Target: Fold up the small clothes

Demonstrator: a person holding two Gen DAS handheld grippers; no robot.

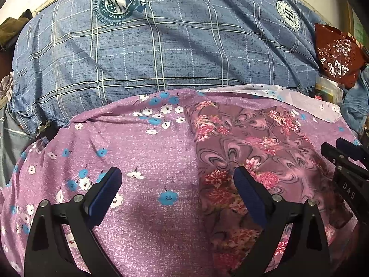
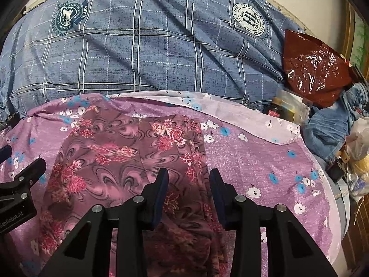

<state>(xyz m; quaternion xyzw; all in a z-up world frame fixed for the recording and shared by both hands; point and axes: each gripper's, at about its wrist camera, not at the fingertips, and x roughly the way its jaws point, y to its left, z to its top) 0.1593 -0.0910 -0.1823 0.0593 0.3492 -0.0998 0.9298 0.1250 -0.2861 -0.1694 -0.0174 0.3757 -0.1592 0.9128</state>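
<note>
A small mauve garment [image 1: 242,143] [image 2: 120,147] with pink flowers and swirls lies spread flat on a purple flowered sheet [image 1: 138,152] [image 2: 253,161]. My left gripper [image 1: 177,173] hovers wide open over the sheet, its right finger above the garment's left edge. My right gripper [image 2: 189,173] hangs over the garment's right part with its jaws partly apart. Cloth lies flat below the gap, and the pads do not press on it. The right gripper's fingers [image 1: 332,152] show at the right edge of the left wrist view. The left gripper's fingers [image 2: 27,170] show at the left of the right wrist view.
A bulky blue plaid quilt [image 1: 161,46] [image 2: 161,46] rises behind the sheet. To the right sit a crumpled red plastic bag [image 1: 336,53] [image 2: 313,62], bunched denim [image 2: 327,127], a dark bottle [image 2: 275,110] and other clutter. The sheet's far right corner is turned over.
</note>
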